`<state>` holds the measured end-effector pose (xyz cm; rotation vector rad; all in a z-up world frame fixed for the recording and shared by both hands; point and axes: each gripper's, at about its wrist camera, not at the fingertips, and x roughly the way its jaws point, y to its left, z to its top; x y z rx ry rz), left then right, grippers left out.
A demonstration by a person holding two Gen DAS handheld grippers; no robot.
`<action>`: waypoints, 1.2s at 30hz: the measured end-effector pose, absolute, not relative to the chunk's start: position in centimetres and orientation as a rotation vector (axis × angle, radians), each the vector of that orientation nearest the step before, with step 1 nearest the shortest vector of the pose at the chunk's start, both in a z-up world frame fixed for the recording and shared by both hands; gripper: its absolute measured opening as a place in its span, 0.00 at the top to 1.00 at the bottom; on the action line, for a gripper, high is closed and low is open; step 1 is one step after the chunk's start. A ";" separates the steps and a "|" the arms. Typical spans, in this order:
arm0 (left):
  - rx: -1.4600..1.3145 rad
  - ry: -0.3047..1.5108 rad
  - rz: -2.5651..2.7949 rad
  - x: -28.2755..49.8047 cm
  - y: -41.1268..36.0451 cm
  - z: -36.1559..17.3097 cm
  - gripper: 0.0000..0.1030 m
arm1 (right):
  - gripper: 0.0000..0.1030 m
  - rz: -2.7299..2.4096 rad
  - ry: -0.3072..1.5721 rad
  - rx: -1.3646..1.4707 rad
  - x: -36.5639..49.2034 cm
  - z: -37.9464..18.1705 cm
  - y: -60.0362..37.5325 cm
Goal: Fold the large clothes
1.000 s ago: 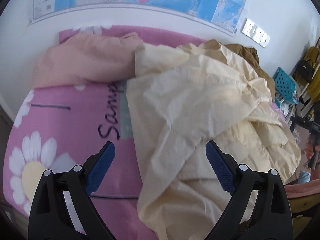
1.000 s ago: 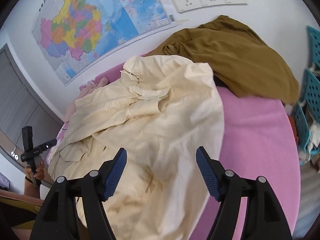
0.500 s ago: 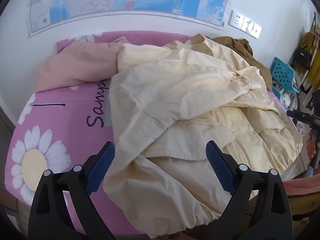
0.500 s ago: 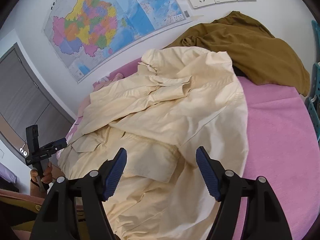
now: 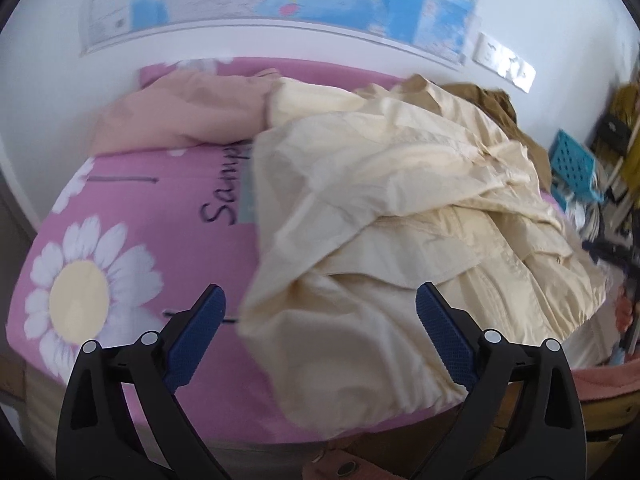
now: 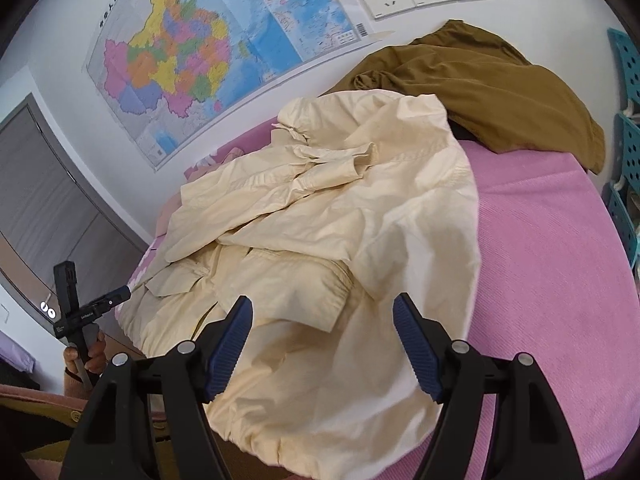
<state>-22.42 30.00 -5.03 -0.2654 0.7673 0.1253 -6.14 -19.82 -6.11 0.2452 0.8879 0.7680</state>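
Note:
A large cream jacket (image 5: pixel 400 220) lies crumpled on the pink bed, its hem hanging over the near edge; it also shows in the right wrist view (image 6: pixel 328 240). My left gripper (image 5: pixel 320 312) is open and empty, hovering above the jacket's near left part. My right gripper (image 6: pixel 322 320) is open and empty above the jacket's lower front. The left gripper also shows from outside at the left of the right wrist view (image 6: pixel 76 308), held in a hand.
A peach garment (image 5: pixel 180 116) lies at the bed's back left. A brown garment (image 6: pixel 480 84) lies at the back right. The pink flowered bedsheet (image 5: pixel 120 240) shows on the left. Blue crates (image 5: pixel 572 164) stand right of the bed. A map (image 6: pixel 208 48) hangs on the wall.
Both grippers have pulled back from the jacket, so more of the bed shows. The jacket has settled flatter, with its hem over the near edge. The left view is blurred by motion.

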 end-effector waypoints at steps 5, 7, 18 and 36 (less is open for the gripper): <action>-0.403 0.765 0.105 -24.3 33.1 -6.1 0.08 | 0.25 0.715 0.873 0.301 -6.4 -6.3 -23.1; -0.458 0.770 0.047 -24.6 33.7 -6.9 0.08 | 0.23 0.700 0.883 0.327 -6.3 -6.7 -24.2; -0.518 0.832 -0.202 -23.9 30.3 -10.0 0.05 | 0.17 0.836 1.031 0.421 -6.5 -10.9 -22.8; -0.521 0.864 -0.198 -21.8 28.5 -10.1 0.14 | 0.10 0.905 1.063 0.369 -8.6 -11.0 -21.8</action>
